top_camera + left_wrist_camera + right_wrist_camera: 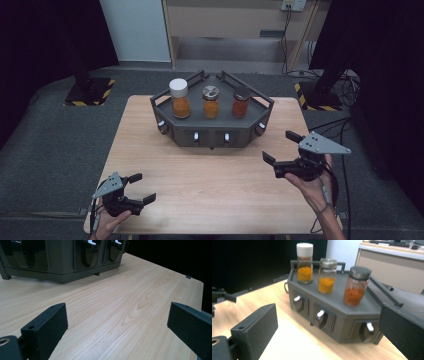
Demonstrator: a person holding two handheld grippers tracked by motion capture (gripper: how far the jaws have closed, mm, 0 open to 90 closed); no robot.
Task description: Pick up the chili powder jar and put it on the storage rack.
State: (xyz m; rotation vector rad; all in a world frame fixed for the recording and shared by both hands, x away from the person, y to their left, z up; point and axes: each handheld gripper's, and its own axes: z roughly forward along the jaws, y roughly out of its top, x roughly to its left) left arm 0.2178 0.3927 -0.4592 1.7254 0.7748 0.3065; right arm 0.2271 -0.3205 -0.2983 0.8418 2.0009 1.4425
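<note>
A dark grey angular rack [212,131] [342,312] [57,265] stands at the back middle of the wooden table [200,180]. On its top stand three spice jars: a white-capped yellow-orange one [179,98] [304,263], a metal-lidded orange one [211,101] [327,275] and a dark-lidded red one [241,102] [357,286]. My left gripper [142,188] [115,322] is open near the front left corner, low over bare wood. My right gripper [281,146] [327,325] is open at the right, raised, facing the rack. Neither holds anything.
The rack's front faces carry small drawers with silver handles [196,136] [320,313]. Dark floor surrounds the table; stand bases with yellow-black tape [90,92] sit behind on both sides. Cables [340,130] trail at the right.
</note>
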